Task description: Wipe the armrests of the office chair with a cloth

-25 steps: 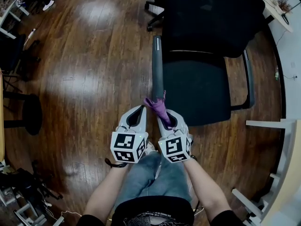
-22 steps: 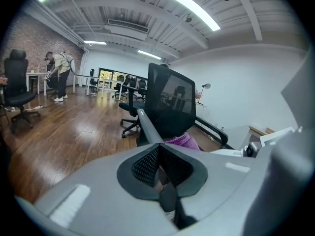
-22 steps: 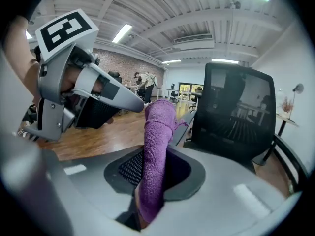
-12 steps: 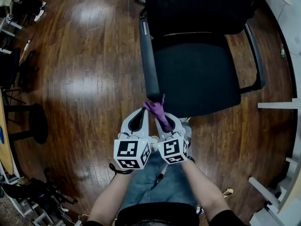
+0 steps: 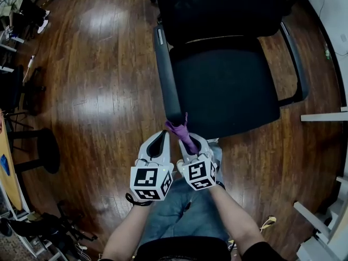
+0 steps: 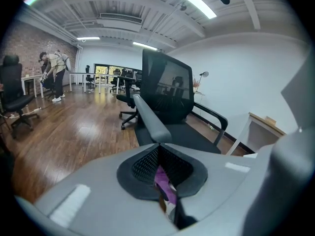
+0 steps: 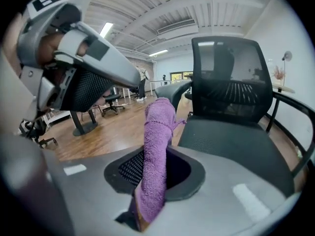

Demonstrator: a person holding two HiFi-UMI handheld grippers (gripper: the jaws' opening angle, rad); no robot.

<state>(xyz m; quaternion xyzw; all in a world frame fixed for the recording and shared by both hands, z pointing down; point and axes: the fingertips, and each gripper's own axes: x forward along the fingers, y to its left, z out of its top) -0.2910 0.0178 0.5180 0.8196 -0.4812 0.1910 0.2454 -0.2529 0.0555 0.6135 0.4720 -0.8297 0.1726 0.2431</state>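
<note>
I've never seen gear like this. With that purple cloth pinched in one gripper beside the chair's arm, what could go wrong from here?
1. The cloth is pinched in the right gripper as a narrow bunched strip. Little of it may touch the near armrest, and the hard jaws might scrape it instead.
2. The office chair stands on a glossy wood floor, so a firm wipe could push it away.

Rolled purple cloth [image 7: 157, 146], clamped in right gripper [image 5: 190, 140], tip at front of grey armrest [image 5: 166, 75]
</note>
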